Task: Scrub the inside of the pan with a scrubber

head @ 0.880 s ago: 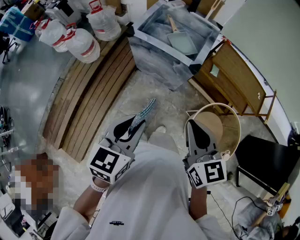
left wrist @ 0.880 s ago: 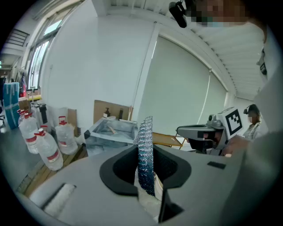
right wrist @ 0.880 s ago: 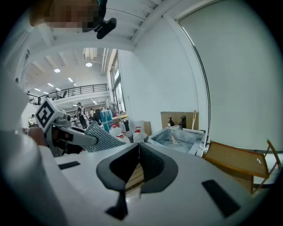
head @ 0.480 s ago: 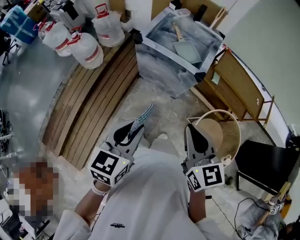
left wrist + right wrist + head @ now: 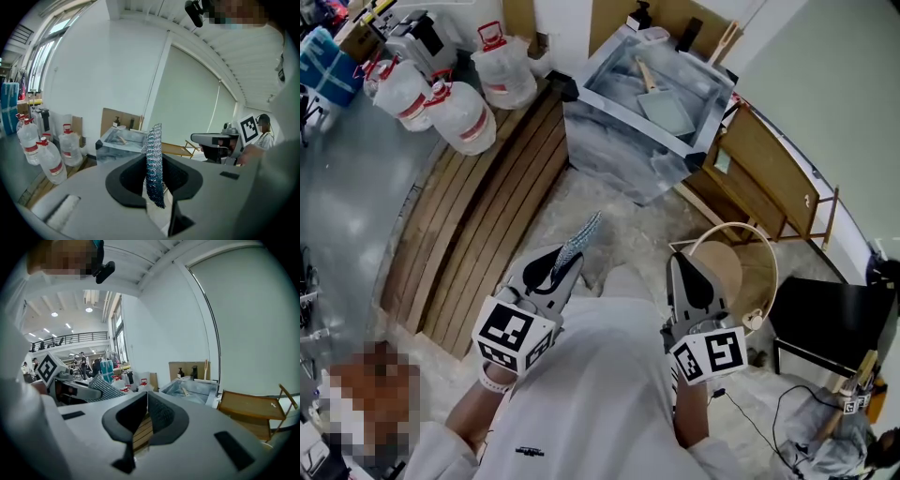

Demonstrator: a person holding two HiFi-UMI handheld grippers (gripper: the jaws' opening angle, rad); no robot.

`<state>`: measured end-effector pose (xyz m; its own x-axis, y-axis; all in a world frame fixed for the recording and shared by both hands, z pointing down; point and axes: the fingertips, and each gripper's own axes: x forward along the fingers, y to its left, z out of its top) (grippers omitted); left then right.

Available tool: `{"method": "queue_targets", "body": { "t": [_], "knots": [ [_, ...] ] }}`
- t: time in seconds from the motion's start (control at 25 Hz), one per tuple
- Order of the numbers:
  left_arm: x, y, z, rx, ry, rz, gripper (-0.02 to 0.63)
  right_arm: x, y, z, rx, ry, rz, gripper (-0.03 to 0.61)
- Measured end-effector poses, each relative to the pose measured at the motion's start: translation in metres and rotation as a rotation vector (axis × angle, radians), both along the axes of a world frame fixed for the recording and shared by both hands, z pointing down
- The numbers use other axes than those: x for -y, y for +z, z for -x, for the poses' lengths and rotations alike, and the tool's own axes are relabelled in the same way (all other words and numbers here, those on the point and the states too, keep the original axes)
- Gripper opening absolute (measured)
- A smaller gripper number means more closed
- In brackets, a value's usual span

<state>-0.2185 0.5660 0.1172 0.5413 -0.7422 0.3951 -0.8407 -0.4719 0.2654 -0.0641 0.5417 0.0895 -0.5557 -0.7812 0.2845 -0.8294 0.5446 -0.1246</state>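
My left gripper is shut on a blue-grey mesh scrubber, which sticks up past the jaw tips. The scrubber stands on edge between the black pads in the left gripper view. My right gripper is held level with it, shut with nothing between its jaws. Both are held in front of the person's body, well short of a plastic-lined tub. In the tub lies a grey pan with a wooden handle.
Large water bottles stand at the back left beside a slatted wooden platform. A folding wooden frame leans at the right of the tub. A round hooped basket and a black stool lie under the right gripper.
Both grippers keep their pose and the scrubber stays in the left one. The view has shifted slightly, and the tub now sits a little lower in the picture.
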Motion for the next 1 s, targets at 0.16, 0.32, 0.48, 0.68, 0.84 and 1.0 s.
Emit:
{"method": "queue_targets", "body": {
  "t": [0.16, 0.32, 0.48, 0.68, 0.84, 1.0],
  "knots": [
    [0.016, 0.005, 0.004, 0.0, 0.004, 0.012, 0.083, 0.018, 0.007, 0.001, -0.005, 0.003, 0.015, 0.008],
    [0.045, 0.012, 0.01, 0.016, -0.011, 0.02, 0.083, 0.054, 0.014, 0.006, 0.005, -0.01, 0.021, 0.008],
    [0.091, 0.021, 0.013, 0.037, -0.027, 0.041, 0.083, 0.107, 0.022, 0.014, 0.009, -0.05, 0.03, 0.008],
    [0.17, 0.025, 0.014, 0.057, -0.056, 0.078, 0.083, 0.199, 0.031, 0.018, 0.015, -0.094, 0.053, 0.008],
    [0.25, 0.02, -0.002, 0.071, -0.055, 0.108, 0.083, 0.283, 0.036, 0.009, 0.021, -0.119, 0.088, 0.008],
    [0.329, 0.02, -0.03, 0.085, -0.038, 0.129, 0.083, 0.362, 0.039, -0.008, 0.03, -0.141, 0.11, 0.008]
  ]
}}
